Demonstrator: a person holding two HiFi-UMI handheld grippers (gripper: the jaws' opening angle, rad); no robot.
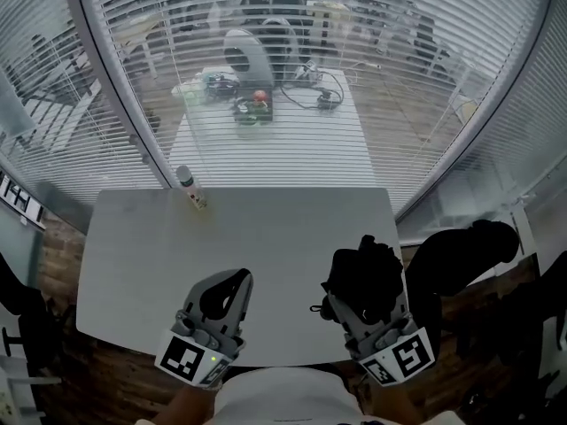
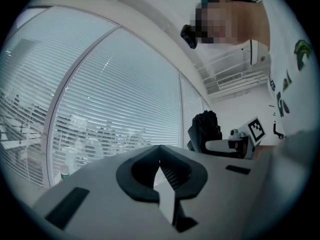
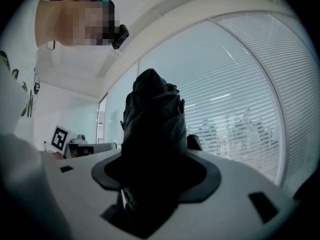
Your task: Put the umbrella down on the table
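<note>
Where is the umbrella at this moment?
In the head view the black umbrella sits at the lower right, gripped in the right claw over the near right part of the white table.

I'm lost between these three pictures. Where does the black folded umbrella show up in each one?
Head view: lower right, the umbrella sticks up out of the right gripper.
Left gripper view: right of centre, a dark bundle.
Right gripper view: dead centre, filling the gap between the jaws.
Shared landmark: the window blinds.
</note>
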